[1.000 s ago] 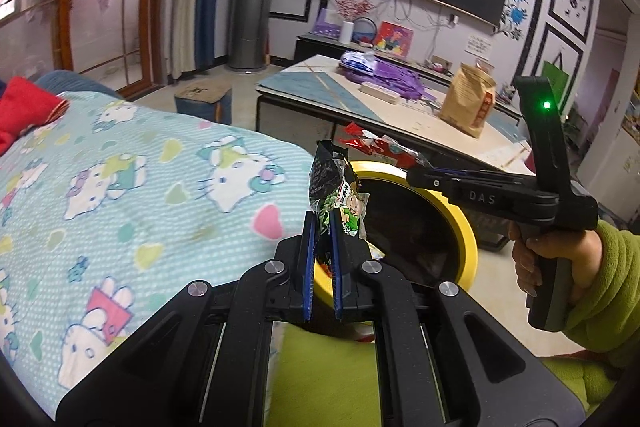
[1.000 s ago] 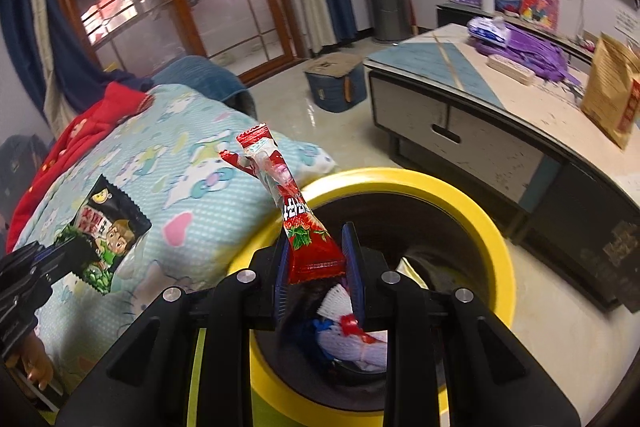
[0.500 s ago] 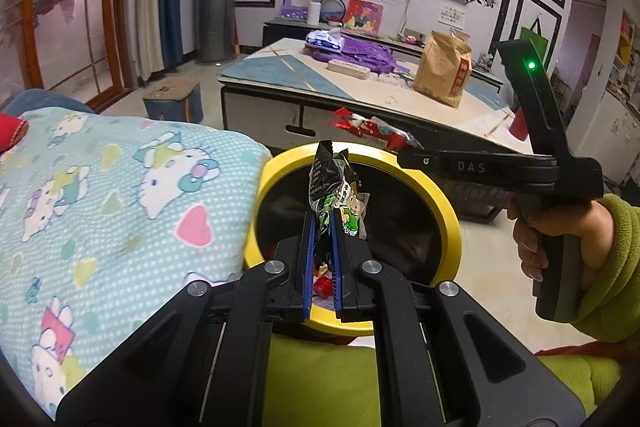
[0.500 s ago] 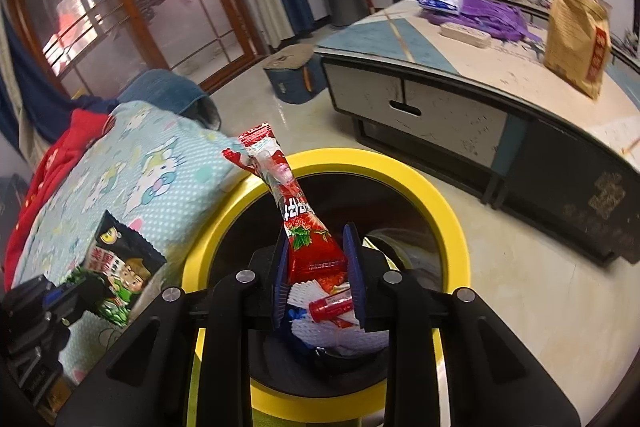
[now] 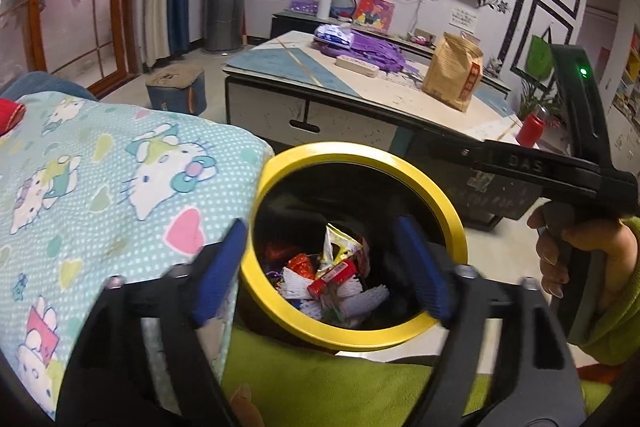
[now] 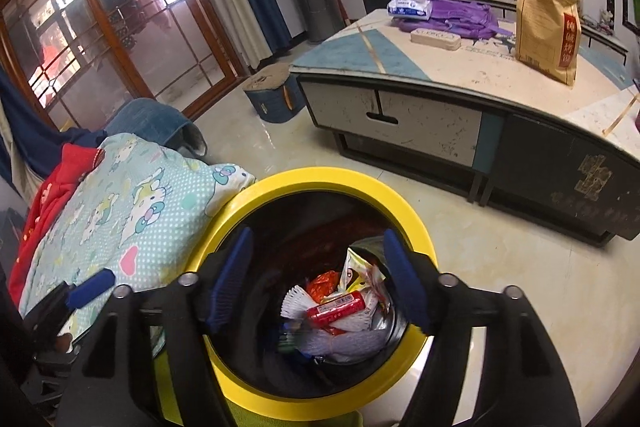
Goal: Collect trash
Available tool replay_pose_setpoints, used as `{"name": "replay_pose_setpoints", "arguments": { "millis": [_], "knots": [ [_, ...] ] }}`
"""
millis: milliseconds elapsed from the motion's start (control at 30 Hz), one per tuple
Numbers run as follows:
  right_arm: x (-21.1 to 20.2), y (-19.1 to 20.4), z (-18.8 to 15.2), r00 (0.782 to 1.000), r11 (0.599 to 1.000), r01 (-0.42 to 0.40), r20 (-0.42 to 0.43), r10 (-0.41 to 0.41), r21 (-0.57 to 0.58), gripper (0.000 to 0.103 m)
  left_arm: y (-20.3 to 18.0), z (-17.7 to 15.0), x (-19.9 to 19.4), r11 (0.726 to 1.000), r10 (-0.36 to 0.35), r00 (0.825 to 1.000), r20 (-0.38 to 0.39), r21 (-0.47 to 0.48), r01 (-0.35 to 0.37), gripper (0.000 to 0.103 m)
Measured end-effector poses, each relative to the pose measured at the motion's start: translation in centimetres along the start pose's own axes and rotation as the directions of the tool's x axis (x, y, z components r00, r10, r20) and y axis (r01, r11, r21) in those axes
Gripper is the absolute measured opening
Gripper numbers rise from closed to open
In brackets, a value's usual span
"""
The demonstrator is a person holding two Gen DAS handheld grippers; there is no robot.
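Note:
A black bin with a yellow rim point(image 5: 360, 151) point(image 6: 332, 175) stands on the floor directly below both grippers. Crumpled wrappers and white paper point(image 5: 332, 279) point(image 6: 340, 307) lie piled at its bottom. My left gripper point(image 5: 320, 227) hangs over the bin's mouth; its jaws are opening and nothing is between the blue pads. My right gripper point(image 6: 318, 235) is also above the bin, its jaws opening with nothing between them. In the left wrist view a hand point(image 5: 560, 251) in a green sleeve holds the right tool. One blue pad point(image 6: 90, 287) of the left tool shows at the right wrist view's lower left.
A cartoon-cat blanket point(image 5: 120, 187) point(image 6: 140, 207) touches the bin's left side. Beyond the bin stands a low table point(image 5: 360, 107) point(image 6: 440, 75) with a brown paper bag point(image 5: 452, 75) and purple cloth point(image 6: 460, 15). A small stool point(image 5: 176, 91) sits on the floor; green fabric point(image 5: 320, 387) lies below.
Both grippers were shut on snack wrappers, the left on a black-green one and the right on a red one. Both moved over the bin, opened wide, and the wrappers are gone from their jaws.

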State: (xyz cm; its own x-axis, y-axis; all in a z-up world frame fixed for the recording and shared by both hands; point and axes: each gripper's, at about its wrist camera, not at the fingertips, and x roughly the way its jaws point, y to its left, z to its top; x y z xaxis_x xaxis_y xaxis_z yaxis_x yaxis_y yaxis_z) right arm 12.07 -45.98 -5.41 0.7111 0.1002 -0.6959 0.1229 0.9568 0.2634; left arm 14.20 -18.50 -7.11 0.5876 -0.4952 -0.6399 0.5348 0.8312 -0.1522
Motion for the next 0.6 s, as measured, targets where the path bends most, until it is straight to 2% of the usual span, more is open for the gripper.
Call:
{"name": "replay_pose_setpoints", "arguments": {
  "millis": [133, 333, 467, 600],
  "knots": [
    [-1.5, 1.4, 0.1, 0.999, 0.999, -0.006, 0.048, 0.008, -0.046, 0.082, 0.6, 0.0, -1.3, 0.999, 0.030, 0.999, 0.023, -0.017, -0.030, 0.091],
    [-3.6, 3.8, -0.3, 0.992, 0.992, -0.048, 0.114, 0.061, -0.114, 0.093, 2.2, -0.1, -4.0, 0.996, 0.061, 0.996, 0.069, -0.065, -0.056, 0.092],
    [-4.9, 5.7, -1.1, 0.982, 0.984, -0.104, 0.145, 0.125, -0.144, 0.096, 3.4, 0.0, -5.9, 0.988, 0.114, 0.988, 0.100, -0.114, -0.102, 0.092],
    [-6.1, 7.8, -2.0, 0.968, 0.970, -0.139, 0.180, 0.176, -0.201, 0.096, 4.7, -0.3, -8.7, 0.973, 0.188, 0.972, 0.145, -0.162, -0.164, 0.092]
  ]
}}
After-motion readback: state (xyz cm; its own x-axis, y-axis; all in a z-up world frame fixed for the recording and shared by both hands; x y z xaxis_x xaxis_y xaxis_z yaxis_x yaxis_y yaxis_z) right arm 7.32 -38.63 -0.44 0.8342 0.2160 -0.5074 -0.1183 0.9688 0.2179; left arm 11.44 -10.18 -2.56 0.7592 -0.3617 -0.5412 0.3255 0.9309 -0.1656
